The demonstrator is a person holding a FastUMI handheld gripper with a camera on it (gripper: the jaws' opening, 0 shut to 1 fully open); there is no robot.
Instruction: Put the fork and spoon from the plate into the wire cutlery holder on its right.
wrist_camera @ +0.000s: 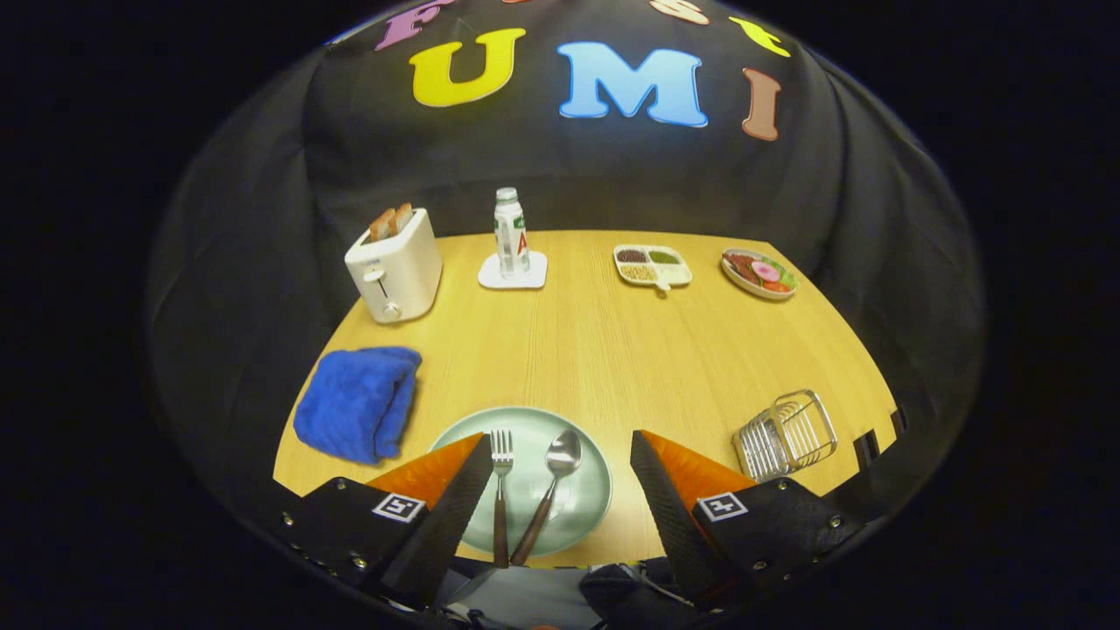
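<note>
The tongs are two wedge-shaped fingers with a ribbed, woven-looking inner face; each is mounted on a black angular block bearing a small square white tag with a black pattern; round silver screws dot the blocks' edges; the fingers stand spread wide apart.

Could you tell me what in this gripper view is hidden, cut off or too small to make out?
- Plate: its near-left rim lies behind the left finger of the open gripper.
- Fork and spoon: the handle ends are cut off by the gripper body below.
- Holder: its near base is hidden by the right finger.
- Bottle: the label is too small to read.
- Divided dish: the contents are too small to identify.
</note>
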